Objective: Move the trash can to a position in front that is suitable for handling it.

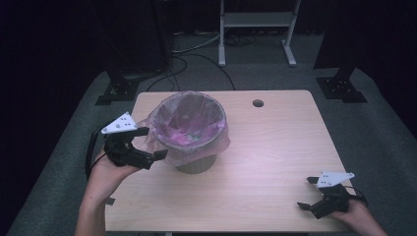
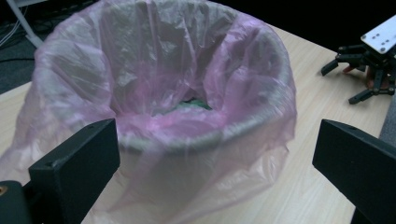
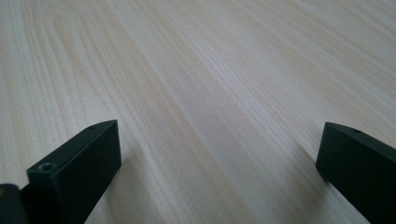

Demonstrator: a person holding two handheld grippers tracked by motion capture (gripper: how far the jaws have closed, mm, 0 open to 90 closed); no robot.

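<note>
Bin (image 1: 189,130) with its pink liner (image 1: 216,137) stood left of centre on the table (image 1: 275,162), directly ahead of the wide-open left gripper (image 1: 147,145); the right gripper (image 1: 309,192), also wide and empty, sat well apart.

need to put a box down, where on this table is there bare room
The widest bare wood lies right of the bin, from the round cable hole at the far edge down to the right gripper near the front right corner. The front strip between the two grippers is bare too. The left side is crowded: the pink liner spills over the bin toward the open left gripper.
</note>
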